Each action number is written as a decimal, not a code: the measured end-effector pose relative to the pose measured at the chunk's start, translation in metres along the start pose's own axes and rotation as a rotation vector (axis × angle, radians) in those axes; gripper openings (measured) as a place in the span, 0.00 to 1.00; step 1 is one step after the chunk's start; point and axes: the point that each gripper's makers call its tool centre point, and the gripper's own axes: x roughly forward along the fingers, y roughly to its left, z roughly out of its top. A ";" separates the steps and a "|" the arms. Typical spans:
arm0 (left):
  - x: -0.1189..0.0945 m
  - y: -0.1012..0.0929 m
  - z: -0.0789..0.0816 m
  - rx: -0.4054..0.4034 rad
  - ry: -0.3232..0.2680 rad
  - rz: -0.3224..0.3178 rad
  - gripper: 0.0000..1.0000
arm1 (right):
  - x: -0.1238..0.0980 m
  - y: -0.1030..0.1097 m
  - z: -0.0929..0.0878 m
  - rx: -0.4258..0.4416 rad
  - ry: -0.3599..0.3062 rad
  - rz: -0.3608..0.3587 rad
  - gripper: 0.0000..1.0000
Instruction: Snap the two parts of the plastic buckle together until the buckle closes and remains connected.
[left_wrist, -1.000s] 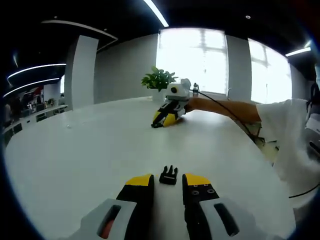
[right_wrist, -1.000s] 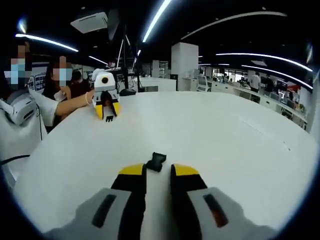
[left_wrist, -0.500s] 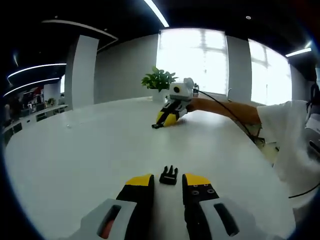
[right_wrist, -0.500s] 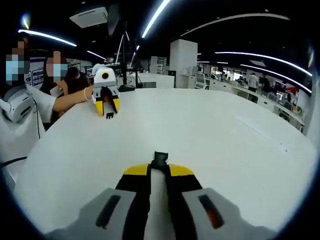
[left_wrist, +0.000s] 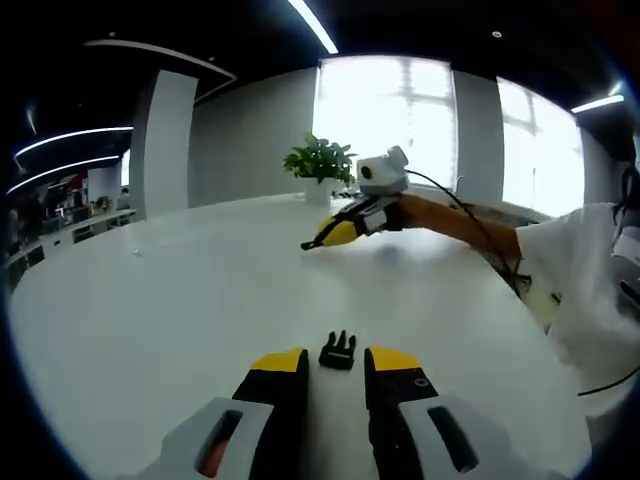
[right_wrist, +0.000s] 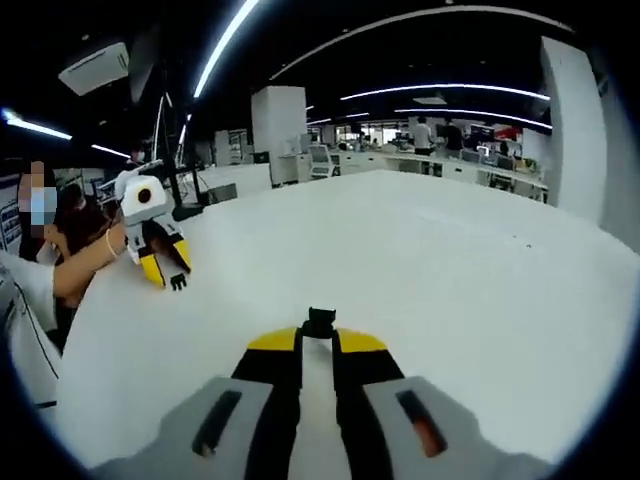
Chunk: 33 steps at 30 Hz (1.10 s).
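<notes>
Lifted now, right gripper (right_wrist: 317, 345) pinches black buckle half (right_wrist: 320, 322) (small, notched).

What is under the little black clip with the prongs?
Just the white table. The pronged buckle piece lies flat on it, ahead of the open left gripper. Whatever sits directly beneath the piece is covered by it.

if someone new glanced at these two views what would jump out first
In the right gripper view, the right gripper is shut on a black buckle part over the white table. In the left gripper view, the other buckle part lies on the table just ahead of the open left gripper.
</notes>
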 end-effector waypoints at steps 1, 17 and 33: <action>0.000 0.000 0.000 -0.001 -0.001 0.000 0.22 | -0.002 0.000 -0.001 0.036 0.000 -0.024 0.11; -0.001 0.001 -0.001 0.000 -0.001 0.004 0.21 | -0.012 0.024 -0.012 -0.062 0.042 -0.276 0.12; -0.003 -0.001 -0.001 -0.004 -0.003 0.002 0.21 | -0.019 0.027 -0.022 0.023 0.002 -0.383 0.12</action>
